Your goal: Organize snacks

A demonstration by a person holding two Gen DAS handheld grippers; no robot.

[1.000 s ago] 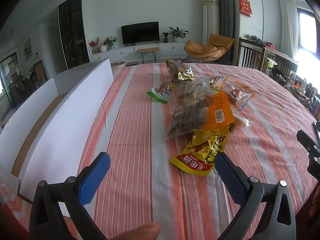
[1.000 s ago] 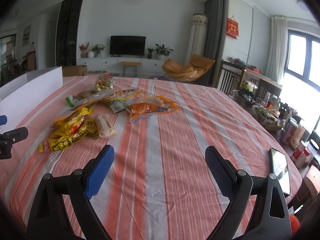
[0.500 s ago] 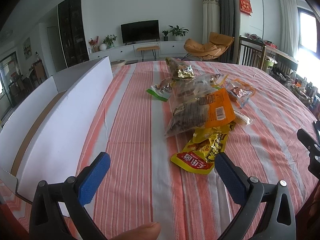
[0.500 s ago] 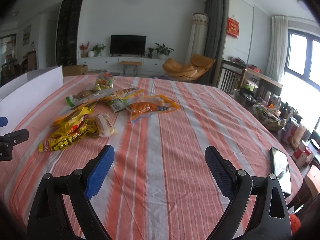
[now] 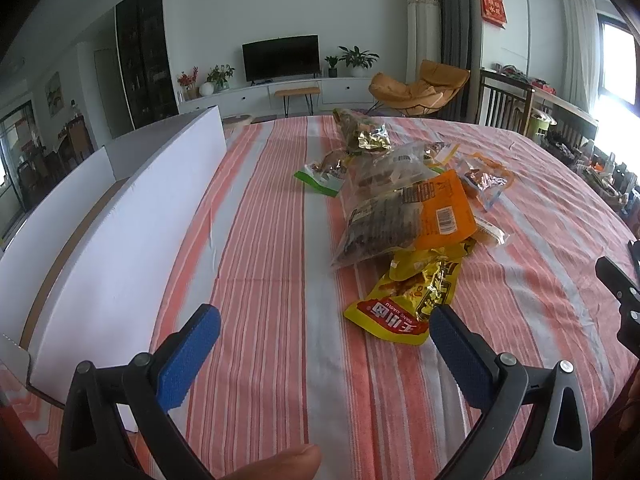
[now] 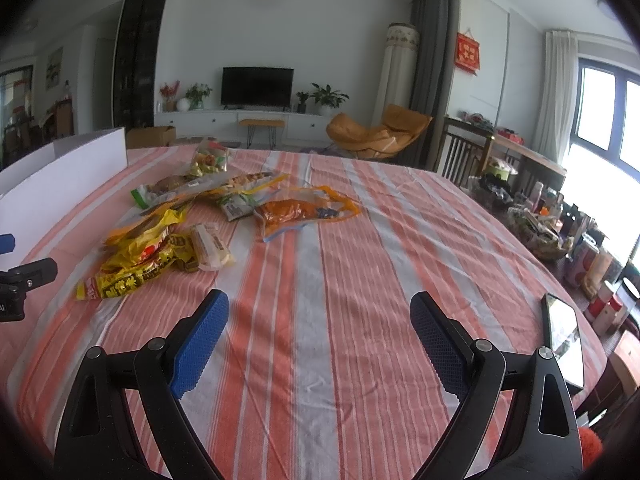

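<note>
A pile of snack packets lies on the striped tablecloth [image 5: 272, 240]. Nearest is a yellow packet with a red label [image 5: 412, 300], behind it an orange and clear bag [image 5: 404, 220], then a green-edged packet [image 5: 320, 174] and a gold foil one [image 5: 366, 132]. My left gripper [image 5: 324, 320] is open and empty, hovering just short of the yellow packet. My right gripper [image 6: 320, 308] is open and empty over bare cloth, right of the pile; the yellow packet [image 6: 132, 264] and an orange bag [image 6: 304, 212] show there.
A long white cardboard box [image 5: 100, 220] stands open along the table's left side, also seen in the right wrist view [image 6: 64, 172]. A phone [image 6: 564, 336] lies near the table's right edge. Chairs and cluttered shelves stand beyond the right side.
The left gripper has edged slightly forward toward the pile. The right gripper has barely moved. Both stay open.
</note>
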